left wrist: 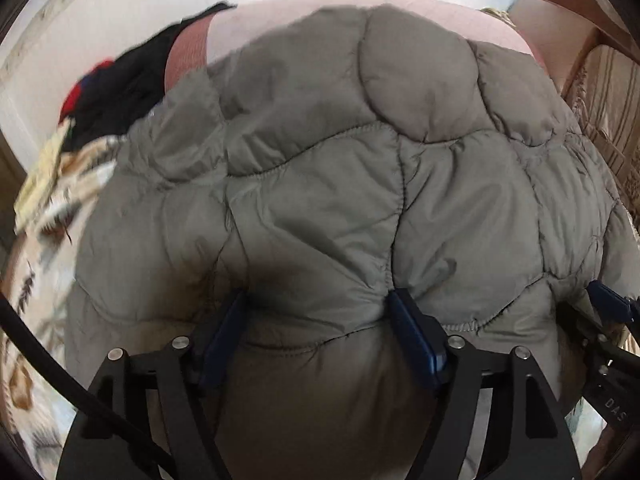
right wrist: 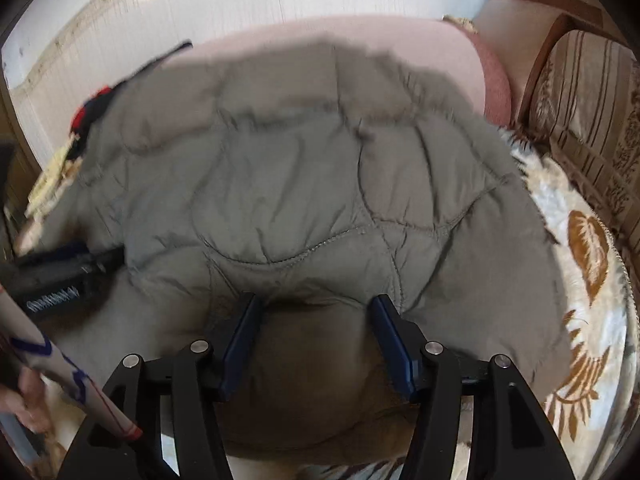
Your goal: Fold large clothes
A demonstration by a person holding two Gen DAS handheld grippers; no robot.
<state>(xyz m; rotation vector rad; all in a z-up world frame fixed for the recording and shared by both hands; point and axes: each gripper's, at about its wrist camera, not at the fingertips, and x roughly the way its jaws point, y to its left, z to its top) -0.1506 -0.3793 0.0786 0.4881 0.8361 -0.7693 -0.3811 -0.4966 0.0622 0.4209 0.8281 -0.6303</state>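
A large grey quilted puffer jacket (left wrist: 340, 168) lies spread over a bed and fills most of both views (right wrist: 300, 184). My left gripper (left wrist: 320, 304) has its blue fingers (left wrist: 416, 340) apart, with a bulge of the jacket's near edge between them. My right gripper (right wrist: 314, 312) also has its fingers (right wrist: 392, 340) apart around a fold of the jacket's near edge. The right gripper shows at the right edge of the left wrist view (left wrist: 612, 312). The left gripper shows at the left of the right wrist view (right wrist: 64, 272).
A leaf-patterned blanket (right wrist: 588, 280) covers the bed. A pink sheet (left wrist: 280, 12) lies beyond the jacket. A pile of dark, red and yellow clothes (left wrist: 112, 84) sits at the far left. A striped cushion (right wrist: 592, 112) and wooden frame stand at the right. A white wall is behind.
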